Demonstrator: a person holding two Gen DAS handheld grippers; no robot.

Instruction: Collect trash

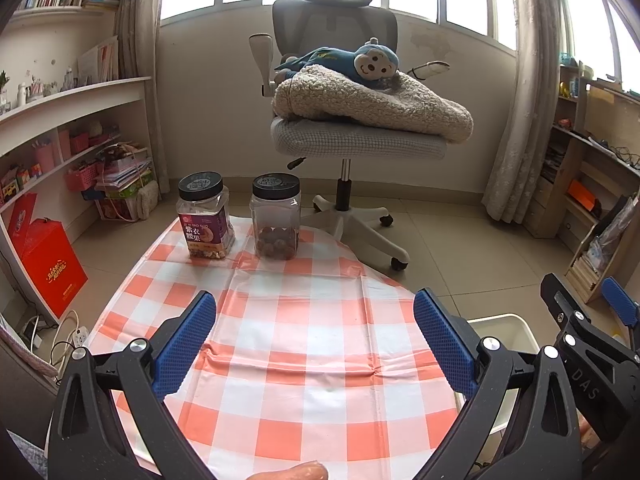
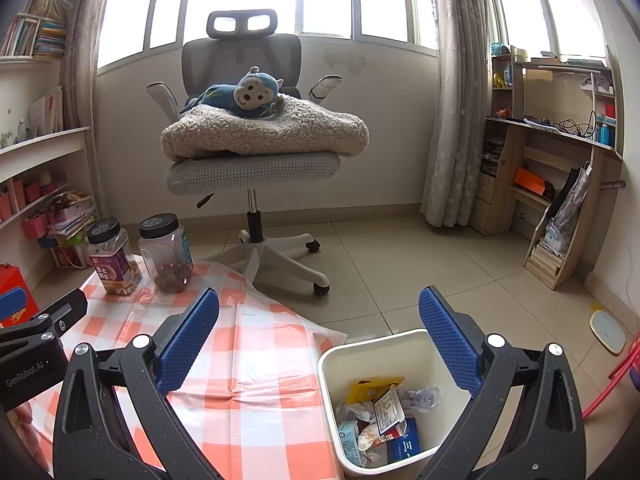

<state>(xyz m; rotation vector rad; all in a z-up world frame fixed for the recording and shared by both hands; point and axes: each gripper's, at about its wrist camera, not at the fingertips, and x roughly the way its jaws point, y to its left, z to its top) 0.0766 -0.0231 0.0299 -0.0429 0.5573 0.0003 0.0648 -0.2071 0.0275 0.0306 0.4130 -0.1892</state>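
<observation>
Both-wise: left gripper (image 1: 316, 336) & right gripper (image 2: 320, 332) wide open, seemingly empty.

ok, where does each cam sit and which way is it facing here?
Left wrist: on the left tongs, above the checked cloth, facing the two jars and office chair; a fingertip shows, right tongs at the edge.
Right wrist: on the right tongs, over the cloth's right edge and the trash bin, facing the same chair; left tongs at the left edge.
Shared: cloth, jars, chair, bin; both tongs open.
</observation>
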